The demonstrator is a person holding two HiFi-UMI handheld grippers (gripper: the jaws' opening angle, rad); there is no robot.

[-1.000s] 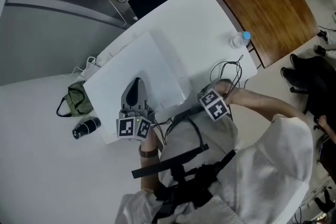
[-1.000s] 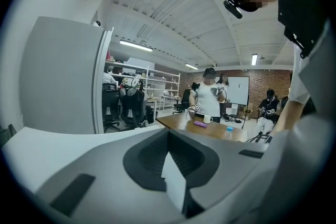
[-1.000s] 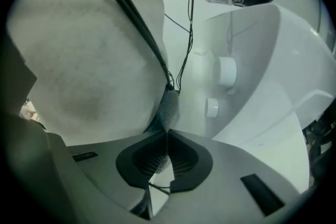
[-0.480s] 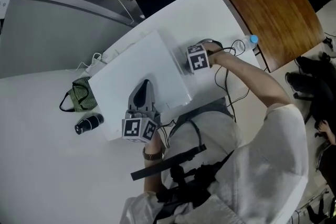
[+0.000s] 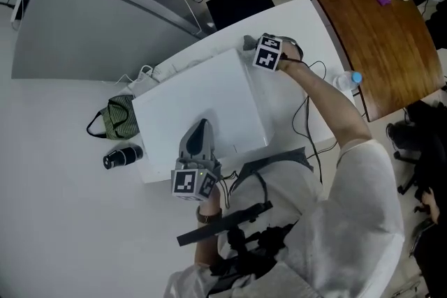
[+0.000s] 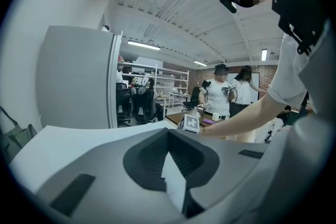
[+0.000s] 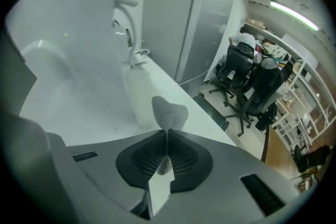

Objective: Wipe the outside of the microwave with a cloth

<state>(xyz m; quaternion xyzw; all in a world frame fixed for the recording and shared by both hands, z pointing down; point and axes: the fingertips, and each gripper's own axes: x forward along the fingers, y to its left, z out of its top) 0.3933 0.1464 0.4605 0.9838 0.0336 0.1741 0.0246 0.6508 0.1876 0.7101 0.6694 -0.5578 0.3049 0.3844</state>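
My left gripper (image 5: 200,128) is nearest, over the top of the microwave (image 5: 209,91) by its front edge, its fingers pressed together with nothing between them. Farther off, at the microwave's far right corner, my right gripper (image 7: 167,132) pinches the grey cloth (image 7: 169,110). The cloth's loose end pokes past the tips, just beside the white wall.

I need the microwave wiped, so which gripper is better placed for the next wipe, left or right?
Right, I'd say. The right gripper has its jaws shut on the cloth at the microwave's far right corner. The left gripper is over the top, jaws together, holding nothing.
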